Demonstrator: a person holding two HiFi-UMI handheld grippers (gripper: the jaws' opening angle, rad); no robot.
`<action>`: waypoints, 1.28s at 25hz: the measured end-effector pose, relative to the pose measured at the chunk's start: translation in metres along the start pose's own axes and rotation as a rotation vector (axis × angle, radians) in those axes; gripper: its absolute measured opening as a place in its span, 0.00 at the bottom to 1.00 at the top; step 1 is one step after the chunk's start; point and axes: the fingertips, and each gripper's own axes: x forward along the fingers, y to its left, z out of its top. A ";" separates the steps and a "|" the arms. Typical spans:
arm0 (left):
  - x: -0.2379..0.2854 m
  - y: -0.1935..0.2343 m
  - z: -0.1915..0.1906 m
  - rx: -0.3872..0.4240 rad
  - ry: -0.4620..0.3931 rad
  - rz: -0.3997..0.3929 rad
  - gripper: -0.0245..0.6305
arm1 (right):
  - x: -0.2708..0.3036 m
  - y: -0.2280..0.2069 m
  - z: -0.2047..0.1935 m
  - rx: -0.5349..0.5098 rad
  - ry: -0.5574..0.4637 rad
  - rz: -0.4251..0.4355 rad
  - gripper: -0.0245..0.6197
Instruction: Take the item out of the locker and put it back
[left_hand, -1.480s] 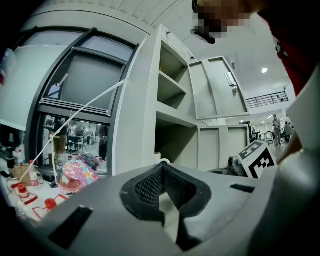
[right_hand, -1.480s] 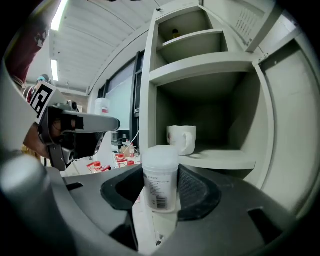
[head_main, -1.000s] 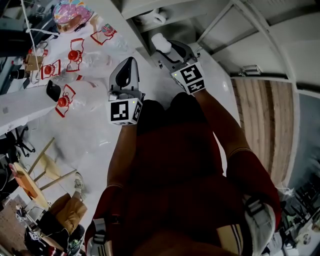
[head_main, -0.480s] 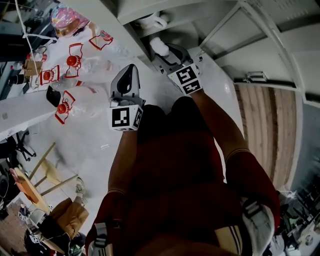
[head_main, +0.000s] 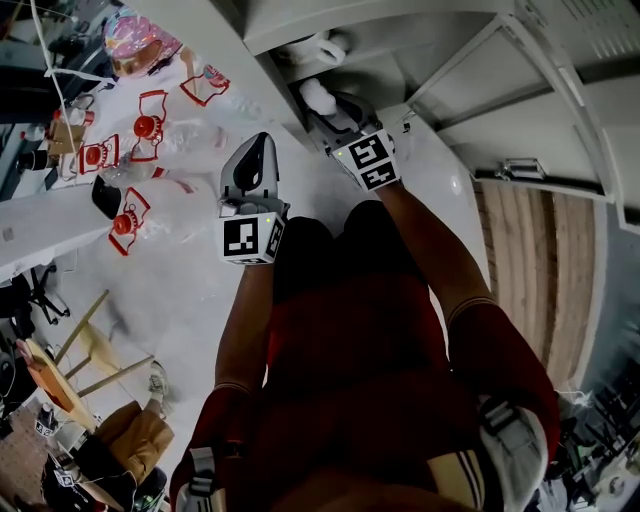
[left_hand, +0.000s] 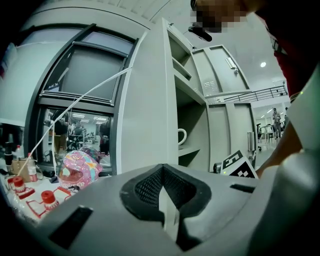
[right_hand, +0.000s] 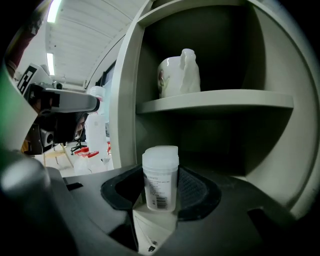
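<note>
Right gripper (right_hand: 161, 197) has edged slightly nearer locker (right_hand: 215, 102) opening since a second ago; left gripper (left_hand: 162, 192) barely shifted. Right jaws clamp one upright white plastic jar (right_hand: 160, 175), barcode label facing camera, at mouth of lower compartment, below shelf. One white mug (right_hand: 177, 75) on that shelf. Left jaws closed together, nothing between. Four red-capped clear bottles (head_main: 147, 126) on table at left.

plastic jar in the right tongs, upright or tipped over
Upright. The plastic jar stands vertical between the pads of the right tongs, with its lid on top and the printed label running straight down its side.
</note>
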 end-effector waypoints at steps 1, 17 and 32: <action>0.001 0.001 -0.002 0.000 0.000 0.000 0.05 | 0.003 -0.001 -0.002 -0.002 0.000 0.001 0.34; 0.013 0.017 -0.017 0.003 0.009 0.021 0.05 | 0.042 -0.010 -0.006 -0.027 0.006 0.023 0.34; 0.013 0.025 -0.027 0.007 0.032 0.030 0.05 | 0.061 -0.008 -0.020 -0.044 0.042 0.032 0.34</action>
